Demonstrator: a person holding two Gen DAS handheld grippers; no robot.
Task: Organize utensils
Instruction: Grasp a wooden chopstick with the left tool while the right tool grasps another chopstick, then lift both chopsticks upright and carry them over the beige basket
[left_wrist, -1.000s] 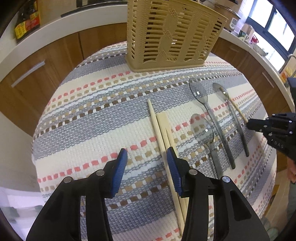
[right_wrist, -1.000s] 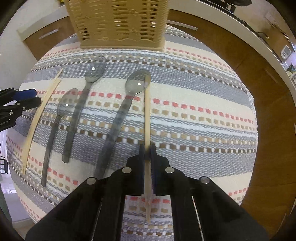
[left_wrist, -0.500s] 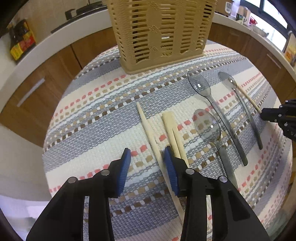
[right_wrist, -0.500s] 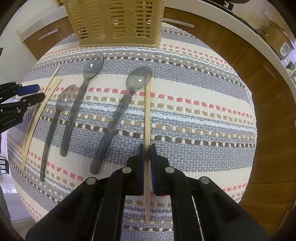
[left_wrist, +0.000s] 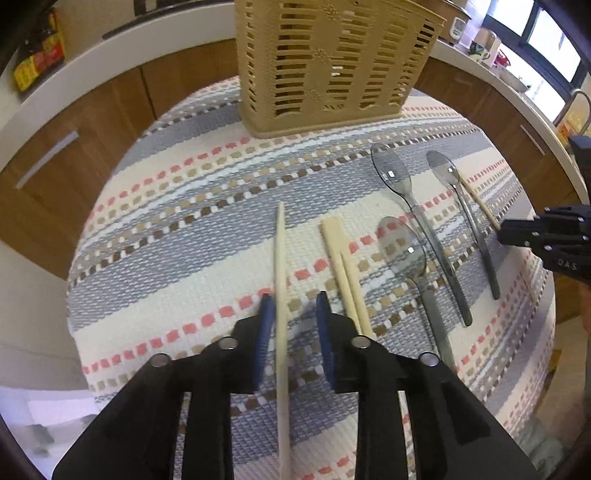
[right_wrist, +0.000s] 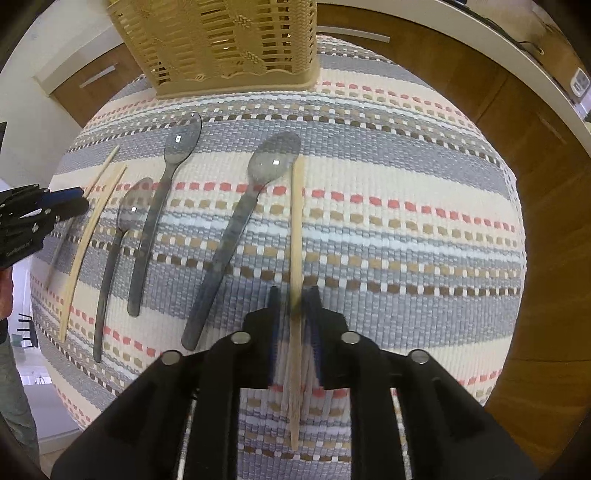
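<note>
Left wrist view: your left tongs (left_wrist: 291, 314) stand spread over the striped cloth of the table (left_wrist: 155, 236), with a single chopstick (left_wrist: 280, 266) running between the blue pads. Its long axis lies almost parallel to the fingers, pointing toward the slatted utensil holder (left_wrist: 332, 62) at the far edge. It sits close to the left pad (left_wrist: 265, 325) and apart from the right one; contact cannot be confirmed. A pair of chopsticks (left_wrist: 341, 266) lies just beside the right finger, outside the gap.

Right wrist view: your right tongs (right_wrist: 293, 314) are slightly parted around a second single chopstick (right_wrist: 295, 258). That chopstick also lies along the finger axis, its far end just beside the bowl of the nearest grey spoon (right_wrist: 236, 229). The section between the pads is blurred, so whether it is pinched cannot be told. Two more grey spoons (right_wrist: 147, 221) lie well to the left, handles toward you, between the two tongs.

Assessment: each hand is nearest its own chopstick, and both sticks are already aligned with the fingers, so a straight closure should suffice. The holder stands ahead of both tongs; nothing is seen inside it from these angles.

Risk: the left chopstick sits off-centre in the gap and may roll on closure.
</note>
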